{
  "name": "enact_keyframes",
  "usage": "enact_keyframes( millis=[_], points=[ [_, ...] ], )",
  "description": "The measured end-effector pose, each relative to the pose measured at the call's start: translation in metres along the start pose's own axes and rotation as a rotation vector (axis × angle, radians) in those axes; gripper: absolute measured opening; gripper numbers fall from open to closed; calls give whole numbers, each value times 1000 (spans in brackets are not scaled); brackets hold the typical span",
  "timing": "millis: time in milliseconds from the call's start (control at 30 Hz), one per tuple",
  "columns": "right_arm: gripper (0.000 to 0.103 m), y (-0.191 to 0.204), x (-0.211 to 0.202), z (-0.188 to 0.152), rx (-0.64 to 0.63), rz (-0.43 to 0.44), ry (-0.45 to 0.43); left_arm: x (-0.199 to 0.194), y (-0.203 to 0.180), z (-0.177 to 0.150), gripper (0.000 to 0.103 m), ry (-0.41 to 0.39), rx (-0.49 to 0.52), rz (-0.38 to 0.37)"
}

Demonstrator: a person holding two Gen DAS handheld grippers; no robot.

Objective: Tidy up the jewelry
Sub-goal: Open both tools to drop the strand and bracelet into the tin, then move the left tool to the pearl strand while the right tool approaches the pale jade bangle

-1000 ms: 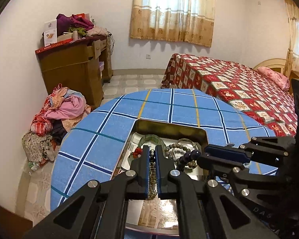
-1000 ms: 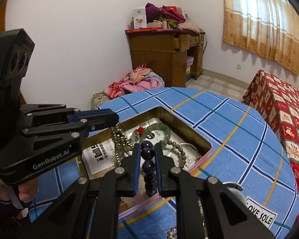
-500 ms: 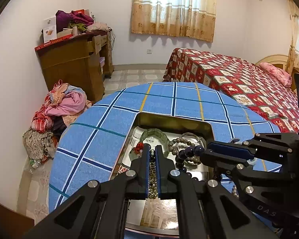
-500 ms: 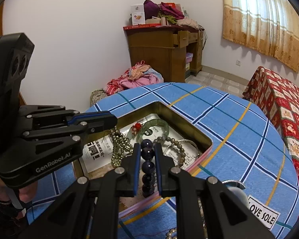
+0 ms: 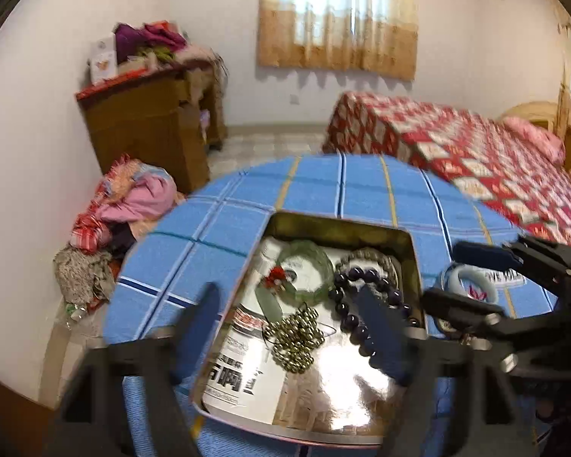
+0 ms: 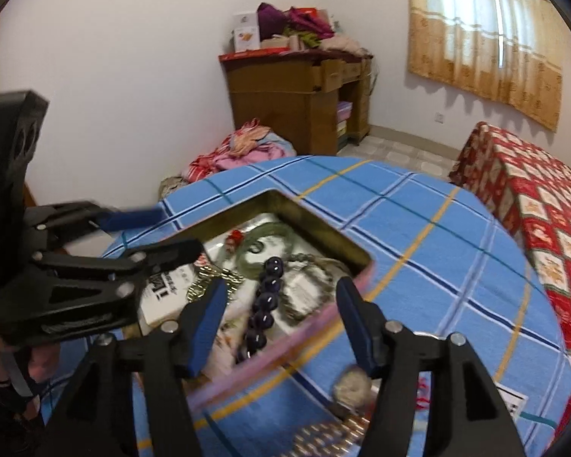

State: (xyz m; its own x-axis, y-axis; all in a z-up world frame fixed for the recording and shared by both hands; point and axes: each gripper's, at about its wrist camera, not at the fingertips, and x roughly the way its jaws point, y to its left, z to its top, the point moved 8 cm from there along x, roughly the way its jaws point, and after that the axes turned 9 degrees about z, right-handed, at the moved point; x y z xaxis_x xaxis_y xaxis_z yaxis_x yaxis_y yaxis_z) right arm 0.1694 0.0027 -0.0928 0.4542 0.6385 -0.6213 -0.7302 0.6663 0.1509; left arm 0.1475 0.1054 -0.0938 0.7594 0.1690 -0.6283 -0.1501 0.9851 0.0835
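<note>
A metal tin sits on the blue checked table. In it lie a gold bead chain, a dark purple bead bracelet, a green bangle, a grey bead bracelet and a red charm. My left gripper is open and empty above the gold chain. My right gripper is open and empty above the purple bracelet, with its fingers showing at the right of the left wrist view.
A pale blue bangle lies on the table right of the tin. More jewelry and a round silver piece lie near the front edge by a white label. A bed, a wooden desk and a clothes pile stand beyond.
Both grippers have opened. The gold chain dropped from the left gripper and the purple bracelet from the right; both now lie in the tin.
</note>
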Motion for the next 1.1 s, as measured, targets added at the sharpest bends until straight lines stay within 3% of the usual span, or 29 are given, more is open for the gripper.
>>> enact_keyframes(
  millis=[233,433,633,800,933,1100],
  points=[
    [67,-58,-46,-41,142,-95,-6,-14,-25,-17,78,26,-19,-39],
    [67,-93,-67,-80,238,-158,14,-20,-68,-32,78,36,47,-29],
    [74,-101,-76,-96,269,-169,8,-32,-108,-38,78,7,138,-45],
    [74,-96,-71,-104,258,-156,13,-28,-134,-49,78,33,176,-71],
    [74,-96,-69,-108,248,-160,15,-20,-148,-56,64,71,189,-102],
    [74,-102,-73,-110,266,-170,1,-13,-164,-67,57,113,210,-147]
  ],
)
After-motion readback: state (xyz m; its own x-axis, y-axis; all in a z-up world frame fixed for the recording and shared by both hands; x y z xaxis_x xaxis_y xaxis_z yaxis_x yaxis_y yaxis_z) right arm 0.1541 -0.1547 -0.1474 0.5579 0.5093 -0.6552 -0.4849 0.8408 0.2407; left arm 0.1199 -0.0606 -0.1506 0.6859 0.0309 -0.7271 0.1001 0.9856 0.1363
